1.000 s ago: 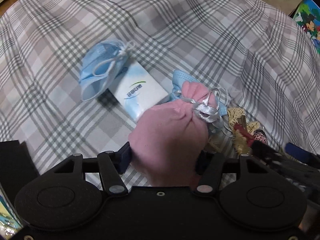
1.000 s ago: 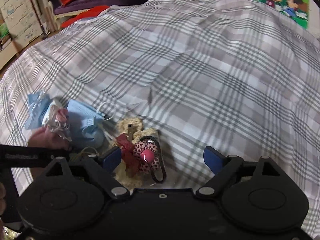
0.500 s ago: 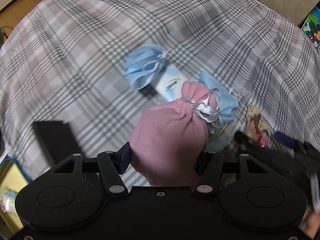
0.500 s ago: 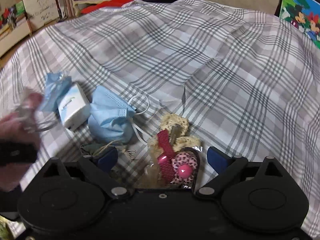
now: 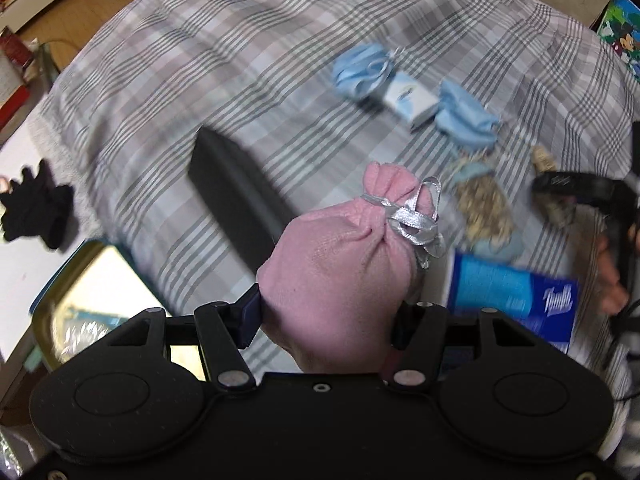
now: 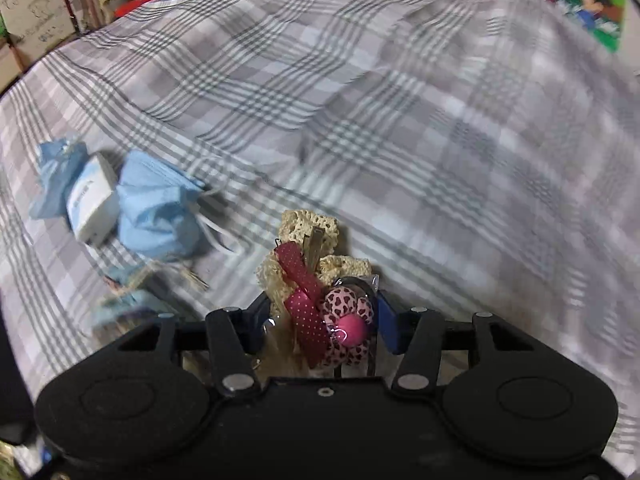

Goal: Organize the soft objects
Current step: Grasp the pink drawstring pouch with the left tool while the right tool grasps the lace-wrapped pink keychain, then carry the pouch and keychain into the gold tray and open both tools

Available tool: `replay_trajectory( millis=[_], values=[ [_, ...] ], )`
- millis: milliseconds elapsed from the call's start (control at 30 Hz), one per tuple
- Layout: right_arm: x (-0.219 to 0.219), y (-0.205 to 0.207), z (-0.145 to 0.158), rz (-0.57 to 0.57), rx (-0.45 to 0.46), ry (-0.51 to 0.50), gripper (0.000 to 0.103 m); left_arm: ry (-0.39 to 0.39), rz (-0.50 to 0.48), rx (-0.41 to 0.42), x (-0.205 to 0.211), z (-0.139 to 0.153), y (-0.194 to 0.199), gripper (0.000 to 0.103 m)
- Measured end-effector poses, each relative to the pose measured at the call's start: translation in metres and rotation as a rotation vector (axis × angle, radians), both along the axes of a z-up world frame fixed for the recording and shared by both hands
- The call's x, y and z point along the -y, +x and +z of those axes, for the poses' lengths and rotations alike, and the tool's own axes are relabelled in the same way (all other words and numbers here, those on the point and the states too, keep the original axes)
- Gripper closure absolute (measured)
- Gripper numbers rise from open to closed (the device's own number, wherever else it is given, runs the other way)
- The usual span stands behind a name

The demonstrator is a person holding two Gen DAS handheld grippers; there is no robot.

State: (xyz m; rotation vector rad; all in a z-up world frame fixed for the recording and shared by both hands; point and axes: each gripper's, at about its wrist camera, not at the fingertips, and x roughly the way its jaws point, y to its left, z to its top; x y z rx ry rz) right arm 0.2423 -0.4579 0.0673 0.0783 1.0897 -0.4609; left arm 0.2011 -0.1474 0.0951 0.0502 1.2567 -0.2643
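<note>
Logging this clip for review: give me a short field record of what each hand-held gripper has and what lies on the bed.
left hand-held gripper: shut on pink pouch tied with silver ribbon, held above the bed
right hand-held gripper: closed around lace hair clip bundle
surface: plaid bedspread
on bed: two blue face masks flanking a small white box
also in view: blue tissue pack, black box
image quality: motion blur in both views
</note>
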Motion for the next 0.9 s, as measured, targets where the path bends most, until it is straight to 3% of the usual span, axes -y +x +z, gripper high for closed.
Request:
replay_trajectory(
  millis=[233,433,667,900],
  values=[
    [0.006,-0.068,0.028,-0.086,-0.019,-0.029,0.051,0.018,-0.007,-0.029,-0.033,-0.009,-0.043,0.046],
    [-0.009,-0.143,0.034,-0.077,-0.067,-0.039,0.051,0.009,0.016,-0.056,-0.056,-0.021,-0.073,0.046],
    [-0.055,-0.219,0.037,0.006,-0.104,0.002,0.051,0.006,0.061,-0.102,-0.086,-0.042,-0.096,0.046],
    [-0.12,-0.251,0.05,0.142,-0.069,0.096,0.051,0.013,0.142,-0.13,-0.126,-0.058,-0.11,0.046]
  ],
)
